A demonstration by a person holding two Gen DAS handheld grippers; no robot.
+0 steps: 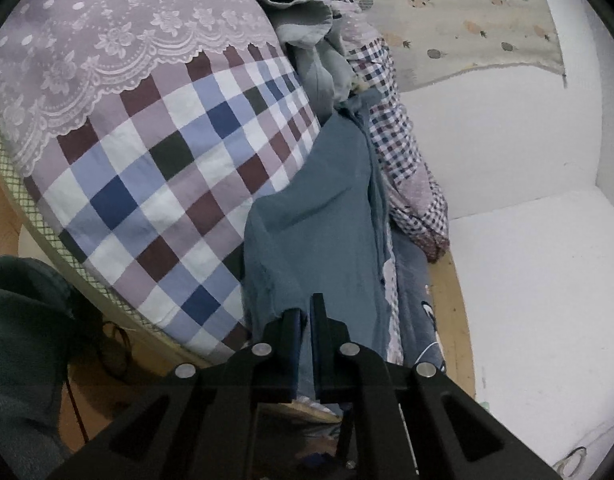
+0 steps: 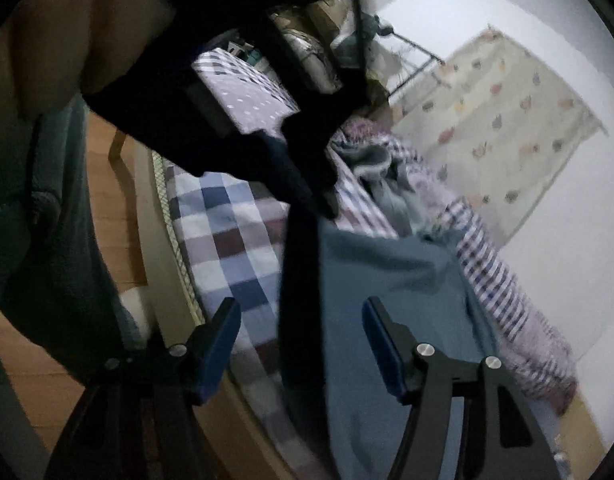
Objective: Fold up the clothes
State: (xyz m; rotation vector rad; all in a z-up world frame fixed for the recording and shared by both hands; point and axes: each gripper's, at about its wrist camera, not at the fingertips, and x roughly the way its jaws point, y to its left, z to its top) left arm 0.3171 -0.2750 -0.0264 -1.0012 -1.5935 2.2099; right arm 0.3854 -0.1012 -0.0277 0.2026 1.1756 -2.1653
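A teal-blue garment (image 1: pixel 327 220) hangs stretched from my left gripper (image 1: pixel 305 312), which is shut on its near edge, with cloth between the two blue-padded fingers. The garment runs up toward a heap of grey-green clothes (image 1: pixel 307 52) on the bed. In the right wrist view the same garment (image 2: pixel 387 280) hangs in front of my right gripper (image 2: pixel 301 320), which is open with its fingers wide apart, one on each side of the garment's dark left edge. The left gripper (image 2: pixel 291 168) shows above it, dark and blurred, holding the cloth's top.
A bed with a large blue, maroon and white checked cover (image 1: pixel 167 168) and lace cloth (image 1: pixel 107 32) lies left. A small-check quilt (image 1: pixel 407 152) lies against a white wall (image 1: pixel 527 240). A fruit-print cloth (image 1: pixel 467 20) hangs on it. Wooden floor (image 2: pixel 107 208) lies below.
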